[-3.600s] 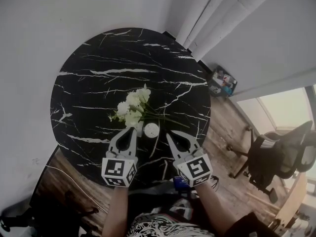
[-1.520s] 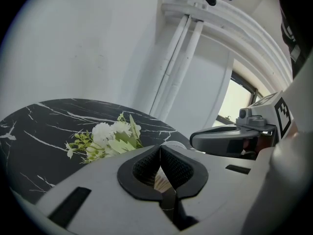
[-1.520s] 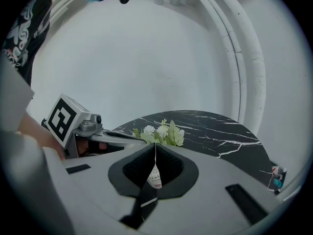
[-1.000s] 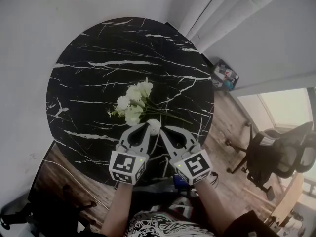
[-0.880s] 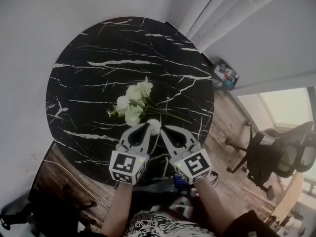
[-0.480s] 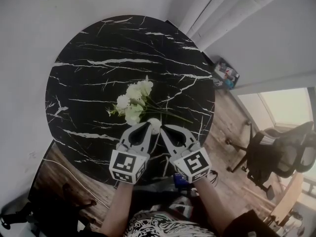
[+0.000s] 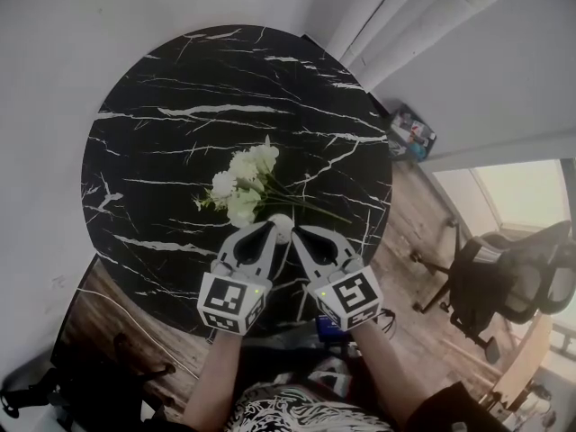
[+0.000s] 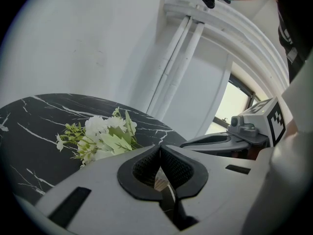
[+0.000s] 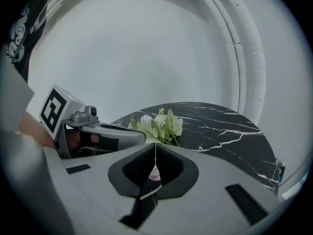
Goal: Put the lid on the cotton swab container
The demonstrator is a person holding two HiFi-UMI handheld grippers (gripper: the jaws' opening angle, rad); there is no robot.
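The cotton swab container [image 7: 281,224] is a small round white-topped thing on the black marble table [image 7: 180,88], just in front of a bunch of white flowers [image 7: 241,187]. My left gripper [image 7: 270,229] and right gripper [image 7: 294,234] meet at it from the near left and near right, tips close on either side. In the left gripper view the jaws [image 8: 160,150] stand shut tip to tip, a bit of the container [image 8: 159,182] showing in the hollow behind them. The right gripper [image 9: 155,145] is shut too, with a labelled bit of the container [image 9: 154,173] behind. Nothing shows clamped between either pair of tips.
The flowers [image 8: 100,136] lie just beyond the jaws. Off the table's right edge are a wooden floor, a small box of items [image 7: 407,147], white curtains [image 7: 396,16] and an office chair [image 7: 513,277]. A white wall runs behind the table.
Since 3.6 s ago both grippers have moved forward and inward from apart to meet at the container. Over the last second they have hardly moved.
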